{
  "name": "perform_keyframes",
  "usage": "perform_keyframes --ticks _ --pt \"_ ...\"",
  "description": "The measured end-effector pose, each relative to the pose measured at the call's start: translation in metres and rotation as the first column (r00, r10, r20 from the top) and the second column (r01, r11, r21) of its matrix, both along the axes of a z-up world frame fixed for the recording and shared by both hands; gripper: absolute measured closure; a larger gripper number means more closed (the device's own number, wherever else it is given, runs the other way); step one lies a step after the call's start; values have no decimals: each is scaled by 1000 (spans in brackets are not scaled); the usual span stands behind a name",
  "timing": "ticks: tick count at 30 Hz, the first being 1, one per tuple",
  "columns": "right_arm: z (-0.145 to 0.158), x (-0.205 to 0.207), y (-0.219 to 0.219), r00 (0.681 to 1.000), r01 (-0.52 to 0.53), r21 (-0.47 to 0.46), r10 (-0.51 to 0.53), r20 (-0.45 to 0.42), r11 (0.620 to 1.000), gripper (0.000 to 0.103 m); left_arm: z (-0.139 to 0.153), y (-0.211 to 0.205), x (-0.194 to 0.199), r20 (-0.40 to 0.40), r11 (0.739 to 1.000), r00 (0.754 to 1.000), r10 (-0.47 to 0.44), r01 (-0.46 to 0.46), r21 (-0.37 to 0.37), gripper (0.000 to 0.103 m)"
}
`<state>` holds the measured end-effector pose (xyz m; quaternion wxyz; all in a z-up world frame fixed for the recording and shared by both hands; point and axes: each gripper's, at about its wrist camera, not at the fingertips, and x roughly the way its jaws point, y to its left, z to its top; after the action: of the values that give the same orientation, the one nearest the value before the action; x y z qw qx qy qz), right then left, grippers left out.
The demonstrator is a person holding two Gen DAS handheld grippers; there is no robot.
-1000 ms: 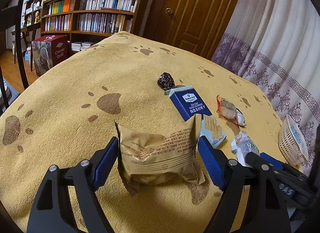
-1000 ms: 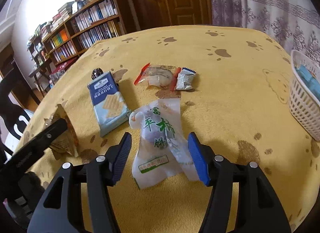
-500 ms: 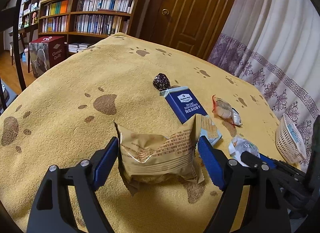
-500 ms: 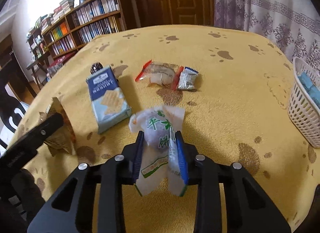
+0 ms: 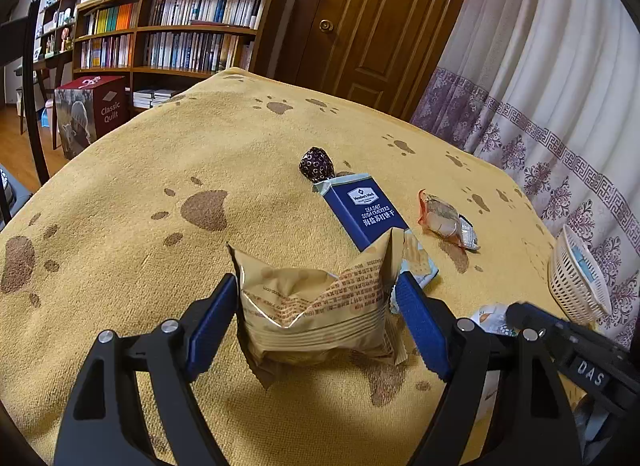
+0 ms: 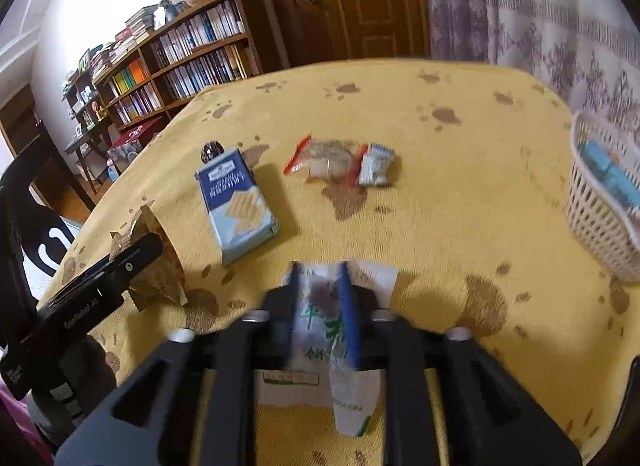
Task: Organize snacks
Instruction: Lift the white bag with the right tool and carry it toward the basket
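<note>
On the yellow paw-print table (image 6: pixel 460 201), the right tool (image 6: pixel 320 306) is now pinching the white snack packet (image 6: pixel 316 322) between its blue pads; a second ago those pads were standing wide on either side of it. The jaws are easing open a little at this moment, yet the packet is still sitting between them and looking squeezed. The view is blurring as the packet is coming up off the cloth, so the pick-up appears to be made and the carry to the white basket (image 6: pixel 596 221) at the right edge looks like the next leg. That basket is already holding something blue.

The left tool (image 5: pixel 316 314) is resting where it was, its pads clamped against the sides of the tan snack bag (image 5: pixel 316 306), which is still sitting on the table. The blue cracker box (image 6: pixel 236 205), a clear red-edged candy wrapper (image 6: pixel 324 155) and a small silver packet (image 6: pixel 376 165) are lying further out, waiting.
</note>
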<state>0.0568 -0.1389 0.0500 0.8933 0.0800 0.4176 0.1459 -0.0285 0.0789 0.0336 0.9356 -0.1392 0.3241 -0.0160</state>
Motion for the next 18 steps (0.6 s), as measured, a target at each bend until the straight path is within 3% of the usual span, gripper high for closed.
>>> perform_keyframes --ticks 1,2,8,14,16,18 --pt "-1 -1 -2 1000 9 11 -9 -5 1000 40 0 0 0 0 1000 1000 0 0 0 23" --pt "-2 -2 -3 1000 17 20 -17 -6 1000 38 0 0 0 0 1000 1000 -1 1 2 23" --pt "-12 -7 6 1000 4 -33 -5 -25 999 38 -1 -3 -1 2 1000 1000 -9 9 6 23" --pt "-32 2 23 999 -4 -142 -3 -49 990 38 -2 -3 -1 0 1000 1000 -12 12 10 23" --pt "-33 1 27 999 -14 -179 8 -34 984 43 -1 -3 -1 1 1000 1000 -14 14 11 23" --pt "-33 -2 29 1000 -17 -211 14 -16 977 58 -1 -3 -1 1 1000 1000 -16 15 14 23"
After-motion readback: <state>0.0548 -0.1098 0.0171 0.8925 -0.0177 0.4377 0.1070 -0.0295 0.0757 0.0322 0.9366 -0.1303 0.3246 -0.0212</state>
